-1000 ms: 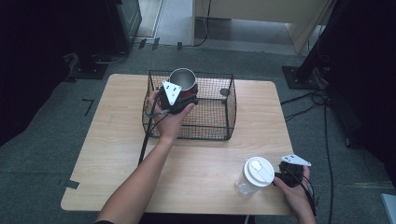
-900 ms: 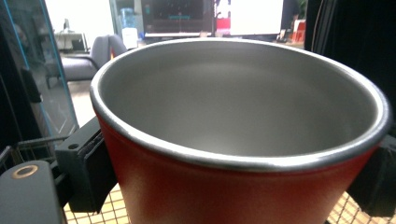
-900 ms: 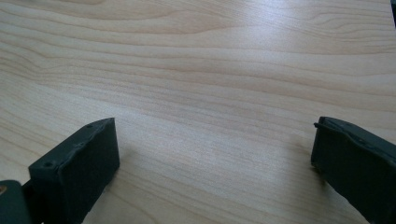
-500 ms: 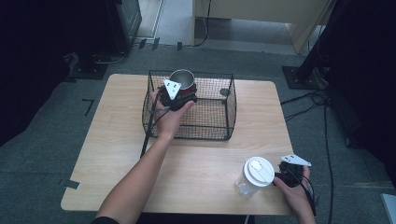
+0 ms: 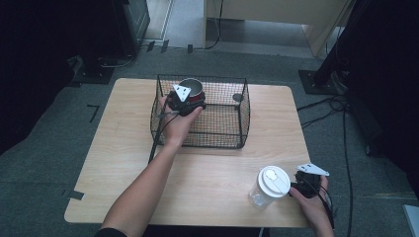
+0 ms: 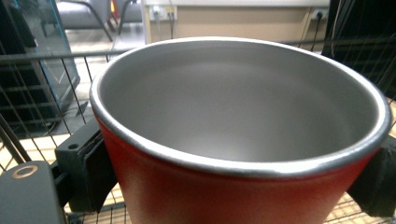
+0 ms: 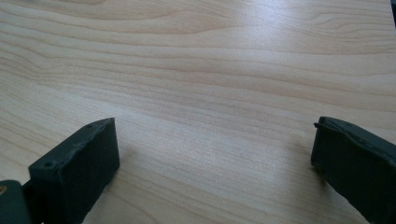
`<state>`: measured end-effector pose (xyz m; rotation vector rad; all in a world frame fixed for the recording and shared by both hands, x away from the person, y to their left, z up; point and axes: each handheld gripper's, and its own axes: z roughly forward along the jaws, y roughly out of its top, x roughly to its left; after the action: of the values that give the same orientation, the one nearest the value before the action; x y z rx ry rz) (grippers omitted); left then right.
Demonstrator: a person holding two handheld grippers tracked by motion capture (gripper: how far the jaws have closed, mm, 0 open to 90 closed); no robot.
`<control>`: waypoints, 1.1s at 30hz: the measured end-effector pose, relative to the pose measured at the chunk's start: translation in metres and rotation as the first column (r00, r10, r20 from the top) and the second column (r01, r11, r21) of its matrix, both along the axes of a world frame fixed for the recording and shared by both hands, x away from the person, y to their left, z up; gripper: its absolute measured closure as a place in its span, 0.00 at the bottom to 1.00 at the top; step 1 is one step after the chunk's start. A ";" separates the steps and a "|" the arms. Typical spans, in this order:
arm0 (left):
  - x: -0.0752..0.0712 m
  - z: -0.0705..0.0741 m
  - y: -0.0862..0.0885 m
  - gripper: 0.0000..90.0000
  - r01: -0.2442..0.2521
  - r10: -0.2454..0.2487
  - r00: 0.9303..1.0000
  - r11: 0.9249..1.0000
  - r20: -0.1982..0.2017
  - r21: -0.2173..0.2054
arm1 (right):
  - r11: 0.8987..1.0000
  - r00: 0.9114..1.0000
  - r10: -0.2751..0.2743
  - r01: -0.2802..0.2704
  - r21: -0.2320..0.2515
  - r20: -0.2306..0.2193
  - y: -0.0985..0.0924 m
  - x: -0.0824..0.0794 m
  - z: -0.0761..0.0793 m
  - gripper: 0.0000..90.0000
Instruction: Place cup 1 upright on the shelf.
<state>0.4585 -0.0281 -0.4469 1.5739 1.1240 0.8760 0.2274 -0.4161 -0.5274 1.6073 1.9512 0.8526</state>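
A red cup (image 5: 191, 87) with a bare steel inside sits low in the back left corner of a black wire basket (image 5: 217, 136). My left gripper (image 5: 190, 97) reaches into the basket and is shut on that cup. In the left gripper view the red cup (image 6: 243, 107) stands upright, wedged between the two black pads (image 6: 95, 170). At the table's front right, my right gripper (image 5: 297, 188) rests beside a clear plastic cup with a white lid (image 5: 271, 183). The right gripper (image 7: 215, 154) is open just above bare wood, with nothing between its jaws.
The basket stands at the back middle of the wooden table (image 5: 123, 148). A small grey round object (image 5: 237, 98) lies in its back right part. Dark floor, cables and stands surround the table.
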 end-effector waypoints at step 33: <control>0.006 -0.005 -0.002 0.00 -0.028 0.018 0.982 0.998 -0.189 -0.049 | 1.000 1.000 -0.002 0.002 0.001 0.000 0.000 0.000 0.000 0.01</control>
<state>0.4649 -0.0300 -0.4519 1.6294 1.2902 0.7181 0.2274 -0.4158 -0.5274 1.6095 1.9499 0.8531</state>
